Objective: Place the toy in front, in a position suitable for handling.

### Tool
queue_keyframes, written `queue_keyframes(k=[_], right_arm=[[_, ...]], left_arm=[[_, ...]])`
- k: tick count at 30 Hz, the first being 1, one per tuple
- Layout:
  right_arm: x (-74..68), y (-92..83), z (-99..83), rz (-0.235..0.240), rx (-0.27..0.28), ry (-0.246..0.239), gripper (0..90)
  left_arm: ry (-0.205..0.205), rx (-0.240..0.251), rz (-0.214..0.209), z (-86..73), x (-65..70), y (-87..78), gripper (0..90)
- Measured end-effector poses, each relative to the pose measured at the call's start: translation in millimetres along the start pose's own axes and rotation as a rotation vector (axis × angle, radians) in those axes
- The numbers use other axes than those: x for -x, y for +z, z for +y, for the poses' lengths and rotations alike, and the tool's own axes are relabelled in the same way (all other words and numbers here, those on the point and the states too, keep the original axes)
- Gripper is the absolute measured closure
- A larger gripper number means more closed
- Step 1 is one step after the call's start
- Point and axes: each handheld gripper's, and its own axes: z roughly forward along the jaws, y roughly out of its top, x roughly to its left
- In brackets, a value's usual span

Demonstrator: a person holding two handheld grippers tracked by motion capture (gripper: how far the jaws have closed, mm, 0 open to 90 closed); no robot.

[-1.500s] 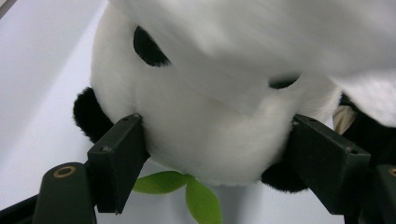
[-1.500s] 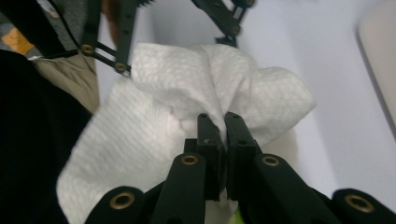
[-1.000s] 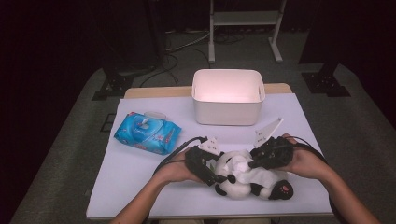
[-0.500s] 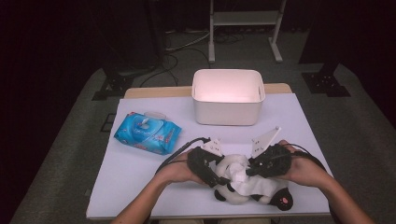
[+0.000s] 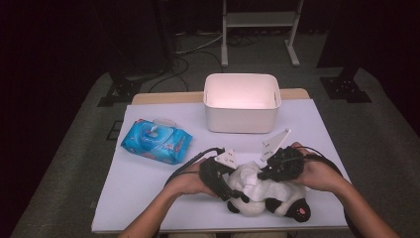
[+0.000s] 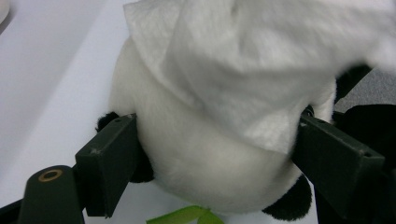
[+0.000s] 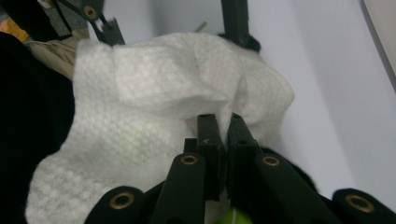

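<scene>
Gripping a plush panda [image 5: 267, 198] that lies at the table's [image 5: 148, 198] near edge, the left gripper [image 6: 210, 154] spreads wide, both jaws pressed against its body. The right gripper [image 7: 223, 123] pinches a white wipe [image 7: 140, 121] draped over the toy.

Tub: white rectangular plastic tub [image 5: 242, 103], at the table's far edge.
Wipes: blue wet-wipes pack [image 5: 156, 141], lying flat, left of the tub.
Surface: white table [image 5: 148, 198].
Background: white metal stand [image 5: 260, 20].

No text can be read — the blue wipes pack [image 5: 155, 141] carries some print on its wrapper, but it is too small and blurred to make out.
</scene>
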Motion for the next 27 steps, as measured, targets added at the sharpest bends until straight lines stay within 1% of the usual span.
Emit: queue_keyframes(k=[4,8,11,14,17,22,27], right_arm=[[2.8,-5.0,-13.1,-0.013,-0.010,0.033,85.8],[4.5,-13.1,-24.3,-0.016,0.016,0.057,85.7],[4.3,-15.1,-27.6,-0.018,0.020,0.062,85.7],[4.1,-13.5,-25.8,-0.017,0.016,0.058,85.7],[4.0,-9.9,-21.0,-0.006,0.014,0.052,85.7],[4.6,0.9,-7.9,0.019,0.005,0.026,85.6],[9.6,6.0,4.3,0.033,0.016,0.008,85.6]], left_arm=[[-0.001,0.001,-0.002,-0.3,-1.1,-0.3,16.2],[-0.004,0.007,-0.001,0.7,-0.8,0.1,16.2],[0.000,0.007,-0.002,2.3,0.2,0.9,16.2],[-0.002,0.003,-0.003,2.3,-0.1,0.9,16.2],[-0.002,0.003,-0.006,1.9,-0.4,1.0,16.2],[0.013,-0.013,0.000,3.2,1.0,1.2,16.1],[0.019,-0.016,-0.004,3.2,-0.4,1.2,16.1]])
